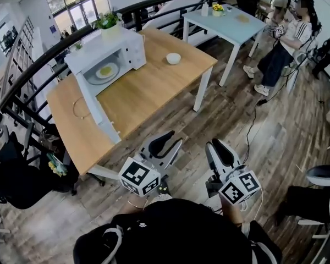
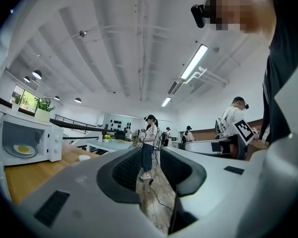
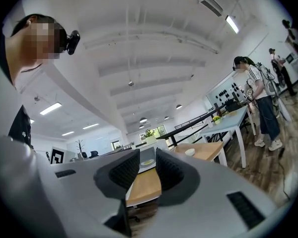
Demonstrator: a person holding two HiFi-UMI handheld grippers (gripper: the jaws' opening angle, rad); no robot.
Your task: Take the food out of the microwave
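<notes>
A white microwave (image 1: 107, 51) stands on the wooden table (image 1: 154, 87) with its door (image 1: 96, 111) swung wide open. Inside lies a plate with yellow food (image 1: 106, 71), which the left gripper view also catches as the plate with food (image 2: 24, 149) at its far left. Between the right jaws shows the same plate (image 3: 148, 162), far off. My left gripper (image 1: 166, 142) and right gripper (image 1: 220, 150) hang over the floor near my body, well short of the table. Both are open with nothing between the jaws.
A small white bowl (image 1: 173, 58) sits on the wooden table right of the microwave, and a potted plant (image 1: 107, 21) stands on top of it. A black railing (image 1: 44, 59) runs behind. At the back right are a pale blue table (image 1: 231, 23) and people (image 1: 286, 37).
</notes>
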